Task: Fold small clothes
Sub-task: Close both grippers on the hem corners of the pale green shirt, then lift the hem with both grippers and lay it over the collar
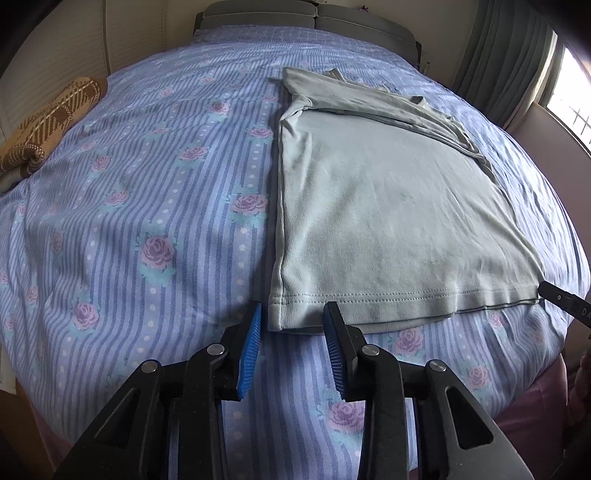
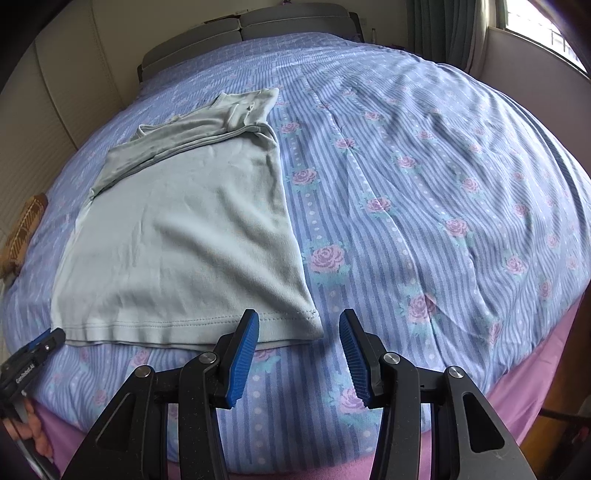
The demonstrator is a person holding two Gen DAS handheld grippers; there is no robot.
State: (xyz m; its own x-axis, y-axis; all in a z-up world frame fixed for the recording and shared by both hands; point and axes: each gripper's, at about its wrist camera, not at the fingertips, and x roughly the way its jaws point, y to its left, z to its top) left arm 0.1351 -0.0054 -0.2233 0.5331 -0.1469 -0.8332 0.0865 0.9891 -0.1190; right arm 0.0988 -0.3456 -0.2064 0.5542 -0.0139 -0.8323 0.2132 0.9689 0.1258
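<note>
A pale green T-shirt (image 1: 388, 206) (image 2: 177, 236) lies flat on the bed, its sleeves folded in across the far end and its hem towards me. My left gripper (image 1: 293, 314) stands open at the hem's near left corner. That corner lies between the blue pads (image 1: 251, 343), which show a gap and do not press on it. My right gripper (image 2: 299, 321) is open at the near right corner, with the corner just inside its wide gap. Each gripper also shows at the other view's edge: the right gripper (image 1: 561, 299) and the left gripper (image 2: 40, 347).
The bed cover (image 1: 147, 221) (image 2: 424, 184) is blue striped with roses. A brown plaid cloth (image 1: 48, 122) (image 2: 26, 229) lies at the far left. Grey headboard cushions (image 1: 314, 14), a curtain and window (image 1: 569, 92) stand beyond. A pink sheet (image 2: 554, 350) marks the near edge. A person's hand (image 2: 33, 424) holds the left gripper.
</note>
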